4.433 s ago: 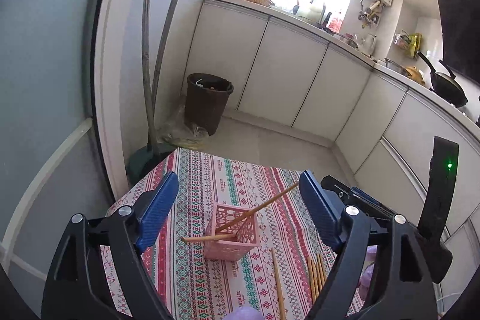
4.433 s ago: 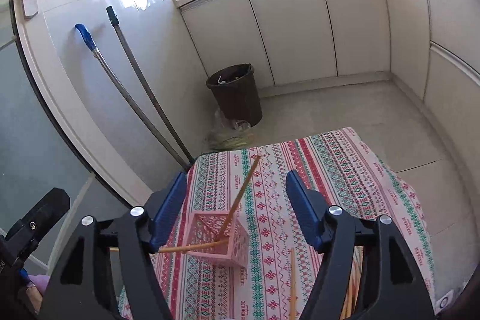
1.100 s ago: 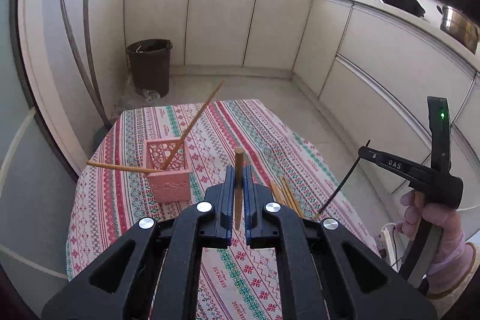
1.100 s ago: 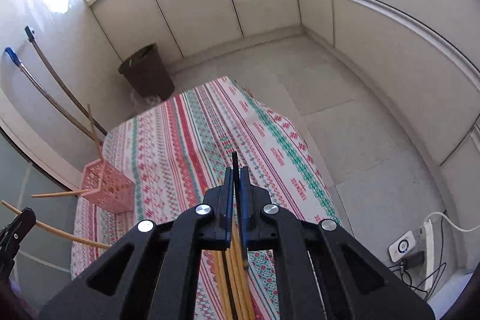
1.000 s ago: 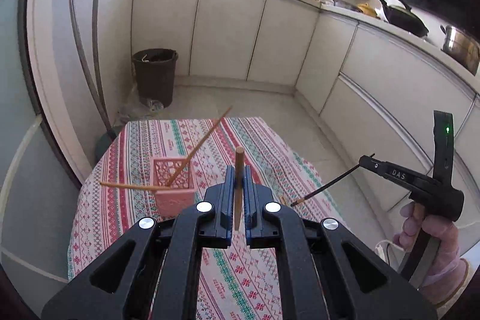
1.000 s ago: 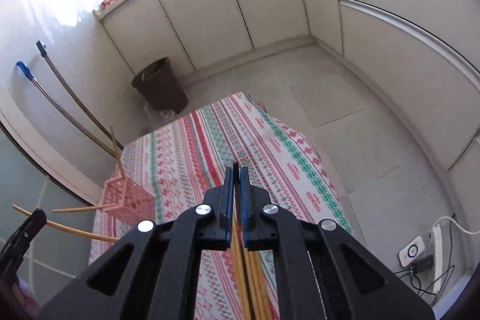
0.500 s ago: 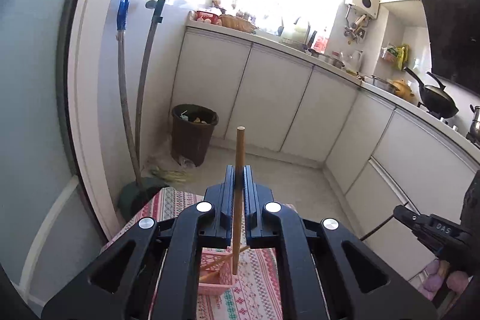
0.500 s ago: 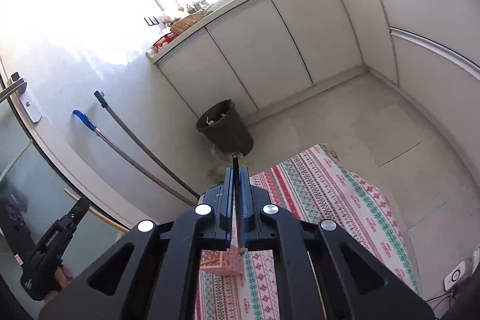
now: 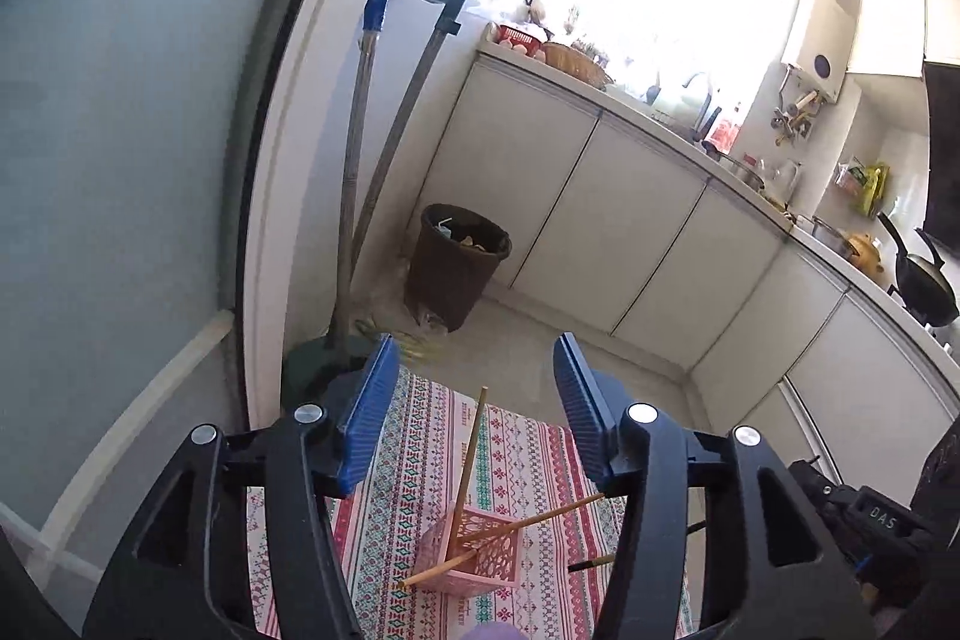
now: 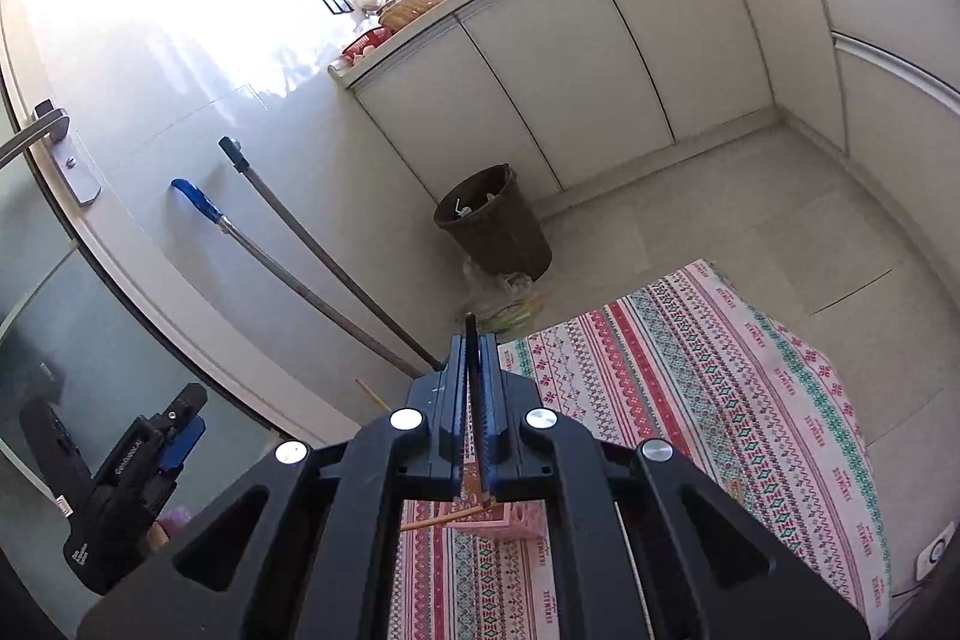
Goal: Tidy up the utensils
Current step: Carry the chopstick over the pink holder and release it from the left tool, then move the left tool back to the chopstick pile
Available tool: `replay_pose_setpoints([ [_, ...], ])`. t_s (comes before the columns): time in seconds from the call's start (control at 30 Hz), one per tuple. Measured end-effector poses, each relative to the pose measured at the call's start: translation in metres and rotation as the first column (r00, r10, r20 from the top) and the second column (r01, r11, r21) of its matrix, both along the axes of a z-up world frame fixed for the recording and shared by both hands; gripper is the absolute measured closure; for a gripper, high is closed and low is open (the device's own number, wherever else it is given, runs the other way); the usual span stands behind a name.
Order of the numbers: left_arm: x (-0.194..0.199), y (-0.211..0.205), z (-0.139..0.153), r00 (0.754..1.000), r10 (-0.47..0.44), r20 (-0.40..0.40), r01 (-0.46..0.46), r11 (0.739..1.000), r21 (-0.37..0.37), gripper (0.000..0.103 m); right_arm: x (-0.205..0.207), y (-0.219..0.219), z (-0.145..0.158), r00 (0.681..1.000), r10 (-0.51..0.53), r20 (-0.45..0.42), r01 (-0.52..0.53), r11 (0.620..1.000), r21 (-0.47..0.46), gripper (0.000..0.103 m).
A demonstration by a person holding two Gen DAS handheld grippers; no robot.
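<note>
A pink lattice holder (image 9: pixel 474 550) stands on the patterned tablecloth (image 9: pixel 420 460). Several wooden chopsticks (image 9: pixel 471 451) stick out of it at angles. My left gripper (image 9: pixel 477 400) is open and empty, above the holder. My right gripper (image 10: pixel 474 340) is shut on a dark chopstick (image 10: pixel 472 334) that points up between the pads; its lower end (image 9: pixel 591 562) shows beside the holder in the left wrist view. The holder (image 10: pixel 495 520) is mostly hidden under the right gripper in the right wrist view. The left gripper's body (image 10: pixel 132 478) shows at lower left there.
A brown bin (image 9: pixel 456 262) stands on the floor by white cabinets (image 9: pixel 600 208). Two long handles (image 9: pixel 372 172) lean on the wall left of the table. The table's far edge (image 10: pixel 690 280) drops to tiled floor. Pans (image 9: pixel 918 274) sit on the counter.
My left gripper has opened and its wooden chopstick now stands in the pink holder. My right gripper has swung toward the holder, still shut on the dark chopstick.
</note>
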State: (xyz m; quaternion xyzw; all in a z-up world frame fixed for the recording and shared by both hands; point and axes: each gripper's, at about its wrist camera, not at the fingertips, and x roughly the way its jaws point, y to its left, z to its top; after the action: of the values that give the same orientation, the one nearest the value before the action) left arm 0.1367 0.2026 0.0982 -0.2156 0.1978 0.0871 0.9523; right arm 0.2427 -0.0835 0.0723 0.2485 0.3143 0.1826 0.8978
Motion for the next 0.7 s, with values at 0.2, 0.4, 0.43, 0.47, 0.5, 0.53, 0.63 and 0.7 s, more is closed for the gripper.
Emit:
replay_pose_setpoints([
  [0.2,-0.007,-0.008,0.003,1.000,-0.010,-0.009,0.011,0.999,0.047,0.052,0.016,0.024,-0.019,1.000,0.000,-0.026,0.000,1.000,0.011,0.098],
  [0.4,-0.008,-0.015,-0.001,0.999,-0.039,-0.027,0.041,0.997,0.067,0.052,0.035,0.045,-0.051,0.998,0.018,-0.063,-0.018,1.000,0.012,0.084],
  [0.43,-0.008,-0.015,-0.001,0.999,-0.043,-0.028,0.045,0.996,0.071,0.051,0.034,0.047,-0.054,0.998,0.020,-0.066,-0.020,1.000,0.002,0.077],
  [0.47,-0.009,-0.017,-0.001,0.999,-0.046,-0.027,0.048,0.996,0.076,0.051,0.033,0.048,-0.054,0.998,0.021,-0.063,-0.022,1.000,-0.012,0.076],
  [0.5,-0.010,-0.018,-0.001,0.998,-0.049,-0.026,0.051,0.996,0.079,0.051,0.031,0.049,-0.052,0.998,0.022,-0.055,-0.024,0.999,-0.027,0.076],
  [0.53,-0.009,-0.019,-0.001,0.998,-0.055,-0.028,0.057,0.995,0.082,0.050,0.027,0.050,-0.049,0.999,0.025,-0.046,-0.027,0.999,-0.040,0.076],
  [0.63,-0.009,-0.027,-0.002,0.997,-0.068,-0.037,0.072,0.993,0.089,0.046,0.013,0.050,-0.040,1.000,0.019,-0.010,-0.020,0.994,-0.104,0.070],
  [0.7,-0.007,-0.034,-0.002,0.996,-0.077,-0.044,0.081,0.992,0.096,0.044,0.004,0.050,-0.036,1.000,0.013,0.009,-0.012,0.989,-0.149,0.069],
])
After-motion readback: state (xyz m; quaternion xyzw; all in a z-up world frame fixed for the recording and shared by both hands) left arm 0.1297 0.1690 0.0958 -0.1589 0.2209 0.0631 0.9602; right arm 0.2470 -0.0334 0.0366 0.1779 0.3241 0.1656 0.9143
